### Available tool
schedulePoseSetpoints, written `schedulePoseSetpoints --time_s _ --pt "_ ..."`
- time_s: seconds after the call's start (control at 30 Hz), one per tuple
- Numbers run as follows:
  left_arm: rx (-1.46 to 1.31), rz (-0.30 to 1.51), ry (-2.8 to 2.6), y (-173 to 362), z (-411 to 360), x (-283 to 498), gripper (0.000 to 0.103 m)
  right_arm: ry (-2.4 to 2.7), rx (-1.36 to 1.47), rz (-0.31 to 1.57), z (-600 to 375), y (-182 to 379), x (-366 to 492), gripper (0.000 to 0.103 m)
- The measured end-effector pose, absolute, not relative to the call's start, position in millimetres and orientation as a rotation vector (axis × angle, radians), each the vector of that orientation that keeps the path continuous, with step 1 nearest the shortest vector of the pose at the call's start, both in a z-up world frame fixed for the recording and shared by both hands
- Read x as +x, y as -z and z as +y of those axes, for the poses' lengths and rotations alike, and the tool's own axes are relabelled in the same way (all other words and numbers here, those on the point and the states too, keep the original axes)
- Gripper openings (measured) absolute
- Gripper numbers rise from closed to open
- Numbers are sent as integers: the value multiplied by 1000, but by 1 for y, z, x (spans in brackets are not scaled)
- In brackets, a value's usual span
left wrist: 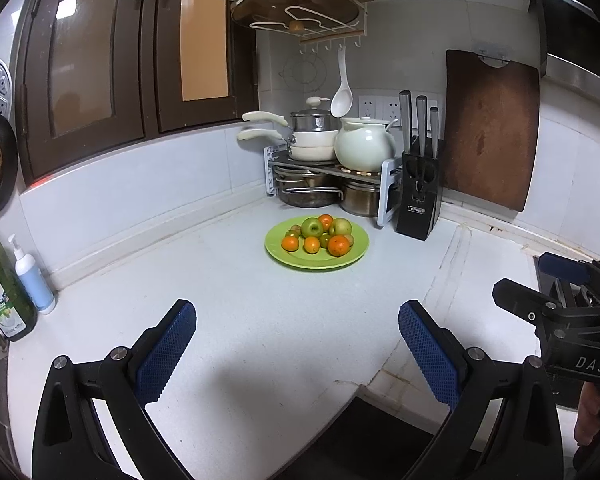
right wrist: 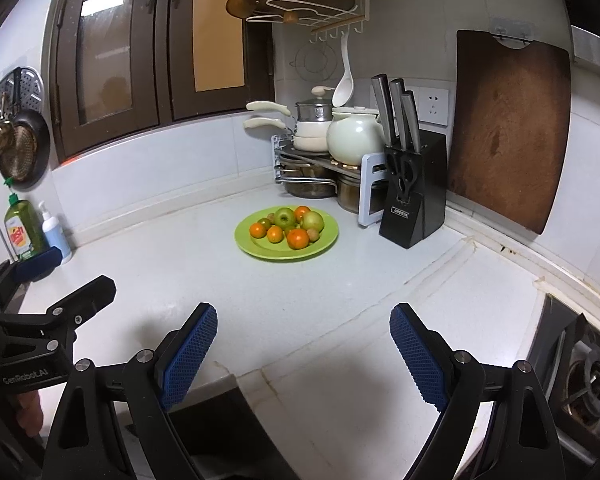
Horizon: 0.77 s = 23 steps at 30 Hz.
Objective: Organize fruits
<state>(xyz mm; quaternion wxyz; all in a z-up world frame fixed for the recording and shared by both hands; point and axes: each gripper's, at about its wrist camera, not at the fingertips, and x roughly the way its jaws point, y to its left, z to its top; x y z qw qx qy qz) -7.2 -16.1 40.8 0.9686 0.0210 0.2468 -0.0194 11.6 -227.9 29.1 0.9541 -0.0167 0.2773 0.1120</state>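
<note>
centre of frame, on green plate [left wrist: 352,258]: left to right, oranges [left wrist: 290,243], green apples [left wrist: 311,227]; firm, round, smooth, prone to roll; grip across the widest part. left gripper [left wrist: 297,356], right gripper [right wrist: 303,356]: both wide, holding nothing.

Even overhead light, countertop [left wrist: 260,320] well lit. Glare seen on cabinet glass [left wrist: 80,60], upper left. Soft shadows cast at frame bottom. Heavy fisheye bending, corners vignetted black. Centre sharp.

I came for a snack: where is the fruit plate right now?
The green plate sits on the white counter in the far corner, just in front of the pot rack and left of the knife block.
</note>
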Motion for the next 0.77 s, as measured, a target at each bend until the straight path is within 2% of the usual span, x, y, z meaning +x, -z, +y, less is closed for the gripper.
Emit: schedulePoseSetpoints --time_s 0.77 --pt "43 486 31 -45 -18 -15 103 -224 -33 558 -226 -30 6 89"
